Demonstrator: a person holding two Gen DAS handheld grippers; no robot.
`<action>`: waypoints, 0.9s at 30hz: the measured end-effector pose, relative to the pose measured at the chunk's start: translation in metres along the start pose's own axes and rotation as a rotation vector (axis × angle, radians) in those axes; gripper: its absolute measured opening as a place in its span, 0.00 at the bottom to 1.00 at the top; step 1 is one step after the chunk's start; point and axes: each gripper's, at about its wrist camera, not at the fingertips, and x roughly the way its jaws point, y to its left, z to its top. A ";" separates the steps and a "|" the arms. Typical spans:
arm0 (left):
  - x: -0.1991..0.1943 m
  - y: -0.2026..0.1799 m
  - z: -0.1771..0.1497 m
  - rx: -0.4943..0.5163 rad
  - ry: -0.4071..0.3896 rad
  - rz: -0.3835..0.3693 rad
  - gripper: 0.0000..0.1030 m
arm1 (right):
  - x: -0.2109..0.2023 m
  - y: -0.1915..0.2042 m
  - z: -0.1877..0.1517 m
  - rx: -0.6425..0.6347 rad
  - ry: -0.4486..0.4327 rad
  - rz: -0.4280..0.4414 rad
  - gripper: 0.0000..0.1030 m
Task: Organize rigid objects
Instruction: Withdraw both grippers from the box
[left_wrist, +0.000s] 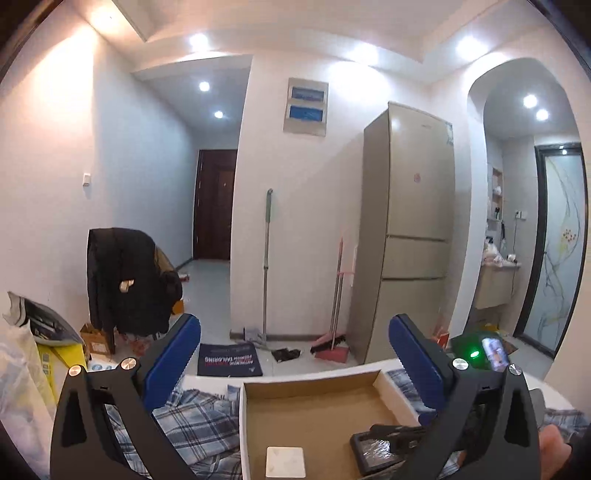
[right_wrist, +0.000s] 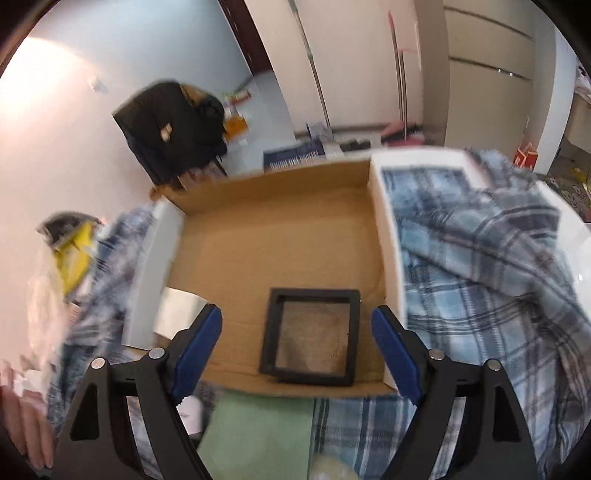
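Right wrist view: our right gripper, half-open and empty, has released the black square frame into the shallow cardboard box; the left gripper, wide and empty, should fetch the next item.

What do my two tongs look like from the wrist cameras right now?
Both match: the left tongs and right tongs have black triangular frames with cut-out slots, silver round bolts at the pivots, and blue ribbed pads on the inner faces. No cables show. A green light glows on the right unit, seen from the left camera.
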 end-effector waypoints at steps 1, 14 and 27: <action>-0.006 0.001 0.005 -0.007 -0.005 0.004 1.00 | -0.015 0.000 -0.001 -0.002 -0.034 -0.006 0.82; -0.130 -0.025 0.028 0.106 -0.112 0.118 1.00 | -0.177 0.022 -0.063 -0.098 -0.479 -0.207 0.89; -0.148 -0.012 -0.006 -0.018 -0.020 0.018 1.00 | -0.192 0.036 -0.106 -0.164 -0.555 -0.120 0.94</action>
